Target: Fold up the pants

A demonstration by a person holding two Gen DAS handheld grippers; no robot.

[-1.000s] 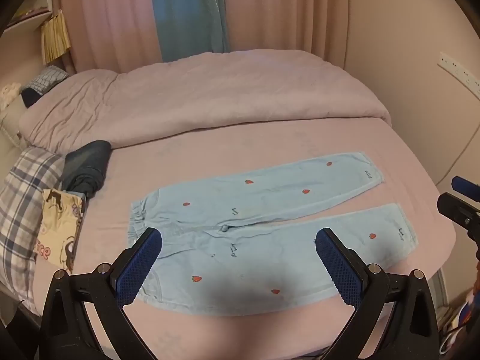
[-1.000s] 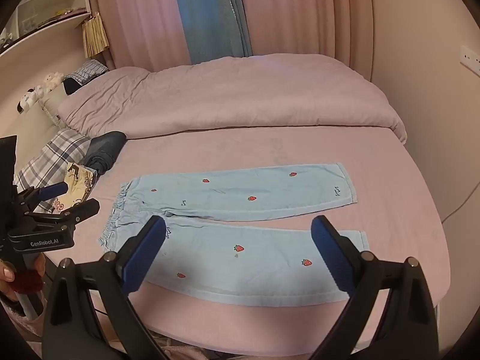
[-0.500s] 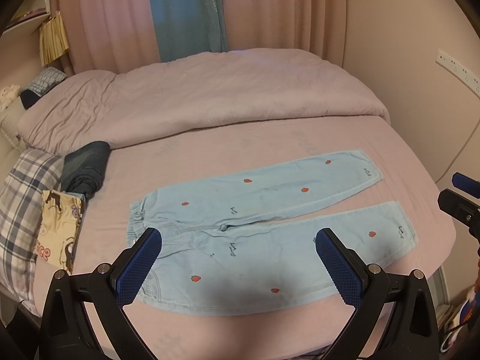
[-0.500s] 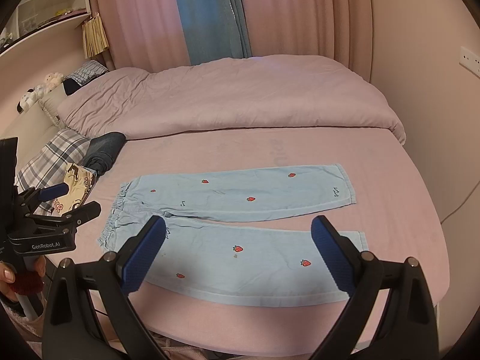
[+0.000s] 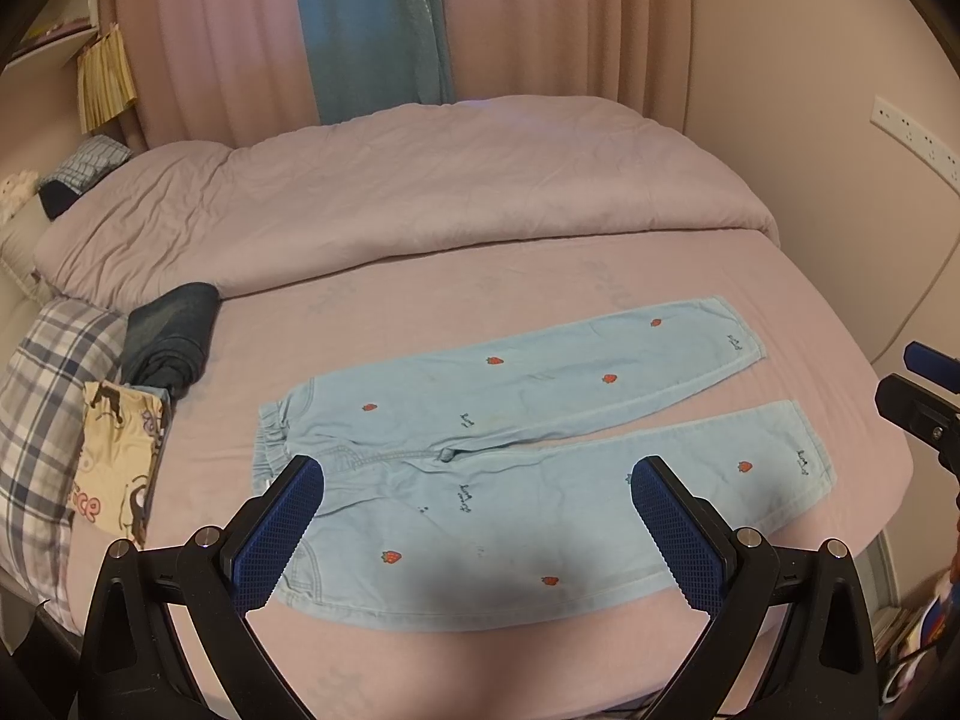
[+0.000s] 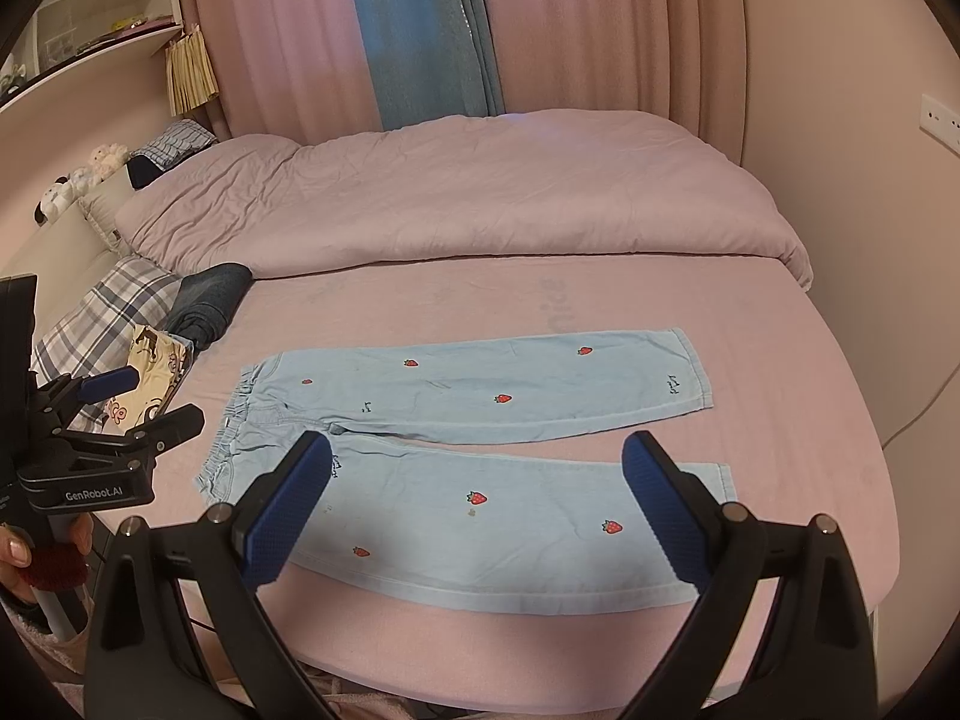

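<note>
On the pink bed (image 5: pixel 540 276) lie the pants (image 5: pixel 528 468), spread out flat near the front edge. They are light blue with little red strawberries on them. The stretchy waist is on the left side and the two legs point to the right. The legs lie a little apart, with a thin strip of pink sheet showing between them.

Both grippers hang above the front edge of the bed and touch nothing. The left gripper (image 5: pixel 477 510) has its jaws wide apart, with nothing between them. Its blue pads (image 5: pixel 276 534) sit over the waist end and the near leg. The right gripper (image 6: pixel 477 501) also has its jaws wide apart and empty. Its blue pads (image 6: pixel 288 510) sit over the near leg of the pants. In the right wrist view, a hand (image 6: pixel 36 552) shows at the left edge, holding the handle of the left gripper.

A big puffy blanket (image 5: pixel 408 192) is piled on the far half of the bed. Left of the pants there is a dark folded cloth (image 5: pixel 171 342), a checked pillow (image 5: pixel 42 396) and a cream cloth with cartoon pictures (image 5: pixel 117 456). Pink curtains (image 5: pixel 540 24) hang behind the bed, with a blue curtain (image 5: pixel 366 24) in the middle.
</note>
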